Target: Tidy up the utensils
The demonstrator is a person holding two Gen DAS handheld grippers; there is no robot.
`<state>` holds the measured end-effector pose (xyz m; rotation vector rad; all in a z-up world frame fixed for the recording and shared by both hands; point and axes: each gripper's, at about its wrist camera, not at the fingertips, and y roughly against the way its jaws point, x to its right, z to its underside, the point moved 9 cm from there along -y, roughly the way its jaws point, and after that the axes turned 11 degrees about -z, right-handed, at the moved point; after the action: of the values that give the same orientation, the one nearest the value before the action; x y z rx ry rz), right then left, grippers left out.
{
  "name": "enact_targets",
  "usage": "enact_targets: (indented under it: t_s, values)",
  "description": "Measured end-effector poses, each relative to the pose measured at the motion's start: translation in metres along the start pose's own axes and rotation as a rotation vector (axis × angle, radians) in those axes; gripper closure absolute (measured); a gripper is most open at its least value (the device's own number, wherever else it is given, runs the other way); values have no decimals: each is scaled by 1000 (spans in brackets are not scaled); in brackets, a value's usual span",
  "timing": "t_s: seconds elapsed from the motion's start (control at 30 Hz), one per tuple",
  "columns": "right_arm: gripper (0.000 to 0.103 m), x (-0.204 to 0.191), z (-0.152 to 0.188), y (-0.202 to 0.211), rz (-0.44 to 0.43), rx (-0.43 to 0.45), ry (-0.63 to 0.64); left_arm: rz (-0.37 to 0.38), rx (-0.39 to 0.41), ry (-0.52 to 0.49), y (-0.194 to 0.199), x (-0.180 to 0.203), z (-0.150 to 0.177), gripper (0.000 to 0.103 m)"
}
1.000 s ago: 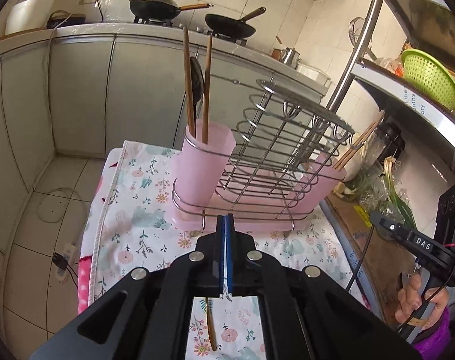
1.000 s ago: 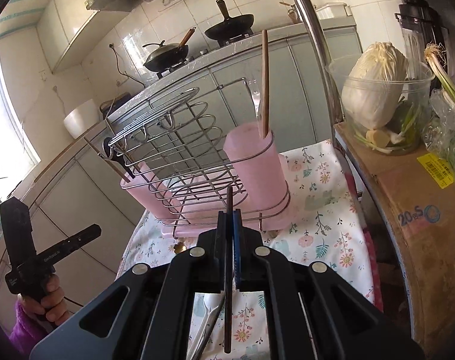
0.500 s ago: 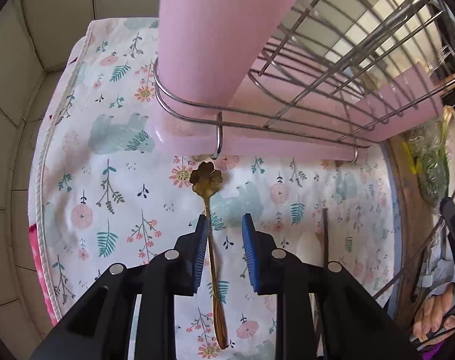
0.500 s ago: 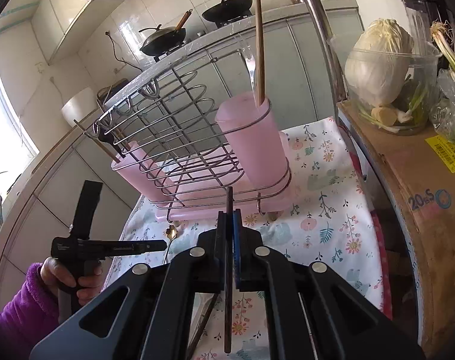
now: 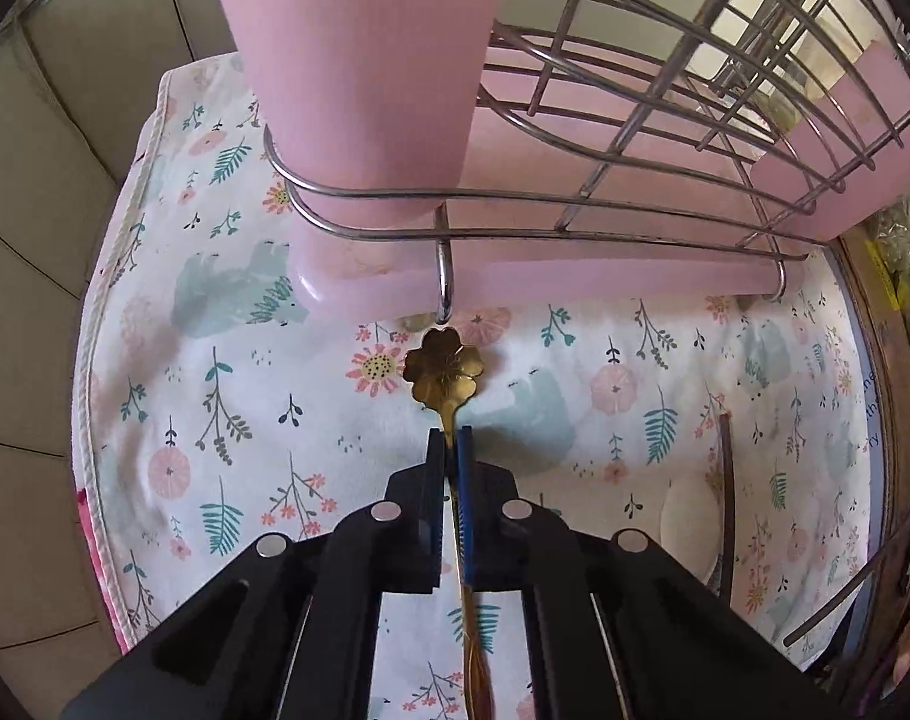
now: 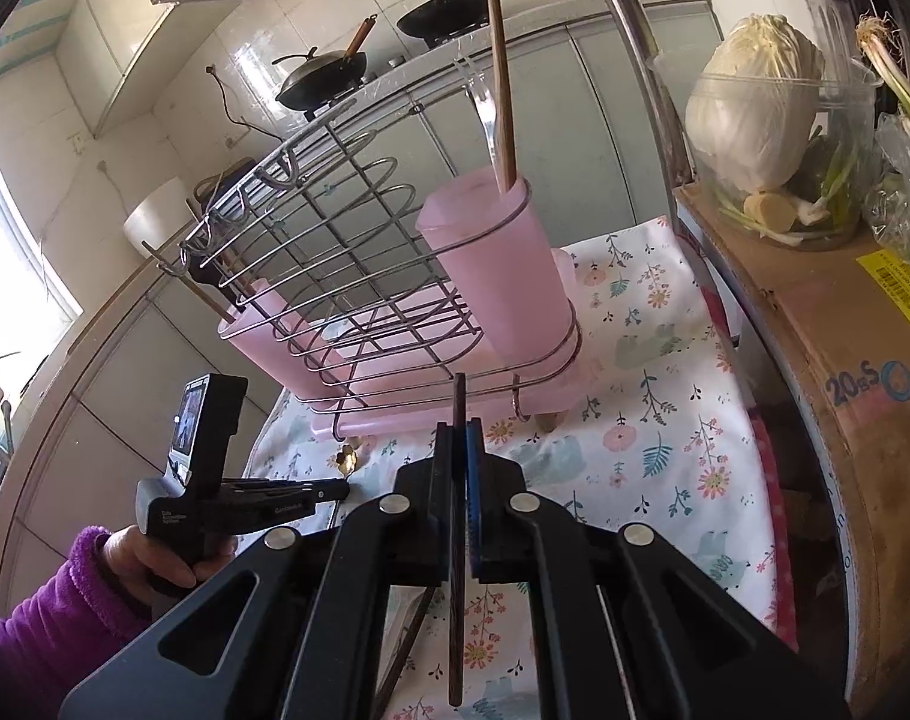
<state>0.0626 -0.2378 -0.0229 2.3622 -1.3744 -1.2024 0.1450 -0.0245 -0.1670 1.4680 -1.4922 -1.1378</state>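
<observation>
My left gripper [image 5: 450, 441] is shut on the stem of a gold spoon [image 5: 444, 367] with a flower-shaped end, low over the floral cloth [image 5: 227, 372], just in front of the wire dish rack [image 5: 604, 120] and its pink cup [image 5: 365, 72]. A dark chopstick [image 5: 726, 492] and a white spoon [image 5: 685, 516] lie on the cloth to the right. My right gripper [image 6: 459, 438] is shut on a dark wooden chopstick [image 6: 456, 540], held upright in front of the rack [image 6: 335, 252]. The near pink cup [image 6: 496, 276] holds a wooden utensil [image 6: 499, 78]. The left gripper [image 6: 329, 489] also shows there.
A cardboard box [image 6: 826, 372] with a tub of cabbage [image 6: 760, 102] stands right of the table. A steel shelf post [image 6: 634, 48] rises behind it. Kitchen cabinets and a stove with woks [image 6: 323, 75] are behind the rack. The cloth's left edge [image 5: 95, 324] drops to the tiled floor.
My left gripper dropped to the cloth, opened around the gold spoon's stem, then shut on it. My right gripper kept its chopstick and shifted slightly nearer the rack.
</observation>
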Motion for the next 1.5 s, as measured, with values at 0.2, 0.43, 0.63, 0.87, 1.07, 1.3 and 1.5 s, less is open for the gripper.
enact_targets:
  t_s: [0.2, 0.43, 0.63, 0.87, 1.07, 1.3, 1.5]
  values:
    - [98, 0, -3, 9, 12, 15, 10, 63, 134, 25, 32, 0, 13, 101]
    - [98, -10, -15, 22, 9, 70, 28, 186, 360, 102, 116, -18, 10, 101]
    - [98, -27, -44, 38, 8, 140, 82, 248, 566, 174, 193, -38, -9, 101]
    - [98, -52, -94, 59, -4, 246, 150, 254, 781, 250, 260, -55, -47, 101]
    - [98, -62, -142, 71, 22, 361, 204, 216, 919, 302, 289, -64, -83, 101]
    - [98, -64, -184, 65, 64, 469, 268, 165, 998, 367, 293, -78, -118, 101]
    - [98, -60, -206, 51, 111, 514, 320, 133, 1042, 374, 286, -83, -136, 101]
